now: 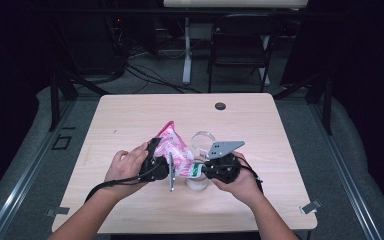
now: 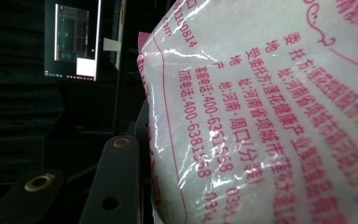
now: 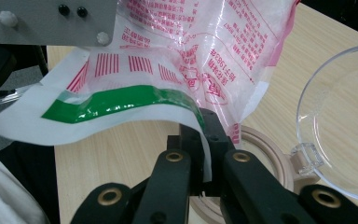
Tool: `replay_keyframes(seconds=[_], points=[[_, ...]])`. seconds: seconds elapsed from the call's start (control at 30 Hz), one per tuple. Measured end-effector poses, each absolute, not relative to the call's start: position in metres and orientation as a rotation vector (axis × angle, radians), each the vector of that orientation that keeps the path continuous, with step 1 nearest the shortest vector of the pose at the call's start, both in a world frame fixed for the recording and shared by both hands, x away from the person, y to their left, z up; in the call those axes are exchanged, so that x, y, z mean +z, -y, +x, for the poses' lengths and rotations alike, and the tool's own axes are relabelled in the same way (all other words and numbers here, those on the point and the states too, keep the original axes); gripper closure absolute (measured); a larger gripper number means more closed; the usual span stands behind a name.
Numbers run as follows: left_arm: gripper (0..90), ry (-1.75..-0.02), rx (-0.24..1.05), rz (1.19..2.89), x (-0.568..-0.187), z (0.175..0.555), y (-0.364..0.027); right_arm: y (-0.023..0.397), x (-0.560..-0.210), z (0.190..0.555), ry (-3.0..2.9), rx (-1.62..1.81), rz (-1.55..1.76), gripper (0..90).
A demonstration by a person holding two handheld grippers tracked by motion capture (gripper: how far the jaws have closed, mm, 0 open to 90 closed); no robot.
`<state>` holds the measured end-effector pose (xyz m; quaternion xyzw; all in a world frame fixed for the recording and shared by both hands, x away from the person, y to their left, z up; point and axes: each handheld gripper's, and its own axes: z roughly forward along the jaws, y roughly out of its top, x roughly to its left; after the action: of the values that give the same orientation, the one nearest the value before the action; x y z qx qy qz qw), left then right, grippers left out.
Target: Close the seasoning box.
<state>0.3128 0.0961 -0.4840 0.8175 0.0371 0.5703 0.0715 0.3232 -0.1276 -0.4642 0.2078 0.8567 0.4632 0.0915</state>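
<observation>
Table (image 1: 130, 120): light wood top, the largest thing before you; your two forearms come in over its near edge.
Bag (image 1: 174, 148): pink-and-white plastic pouch printed in red, with a green band by its lower corner (image 3: 121, 100); it hangs above the table's middle, stretched between your two grippers. In the left gripper view its printed face (image 2: 270, 116) stands just right of the jaw.
Left gripper (image 1: 161, 159): in your left hand (image 1: 125, 166), at the bag's left side; one jaw shows against the bag, the other is hidden, so whether it clamps the bag cannot be told.
Right gripper (image 3: 204, 144): in your right hand (image 1: 240, 180), its jaws closed tight on the bag's white lower edge, as the right gripper view shows.
Clear lid (image 3: 340, 121): a see-through round piece, just right of the bag, hinged to the wooden ring.
Wooden ring (image 3: 265, 154): pale round rim lying on the table, below the pinched corner of the bag.
Grommet (image 1: 220, 106): small dark disc near the table's far edge, well apart from the bag.
</observation>
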Motion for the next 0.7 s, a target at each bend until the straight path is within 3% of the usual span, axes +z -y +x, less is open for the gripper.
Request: replay_keyframes(seconds=[0.7], points=[[61.8, -0.05, 1.786, 2.442, -0.4837, 0.3133, -0.0917, 0.1296, -0.4685, 0.3267, -2.558, 1.332, 0.627, 90.0]])
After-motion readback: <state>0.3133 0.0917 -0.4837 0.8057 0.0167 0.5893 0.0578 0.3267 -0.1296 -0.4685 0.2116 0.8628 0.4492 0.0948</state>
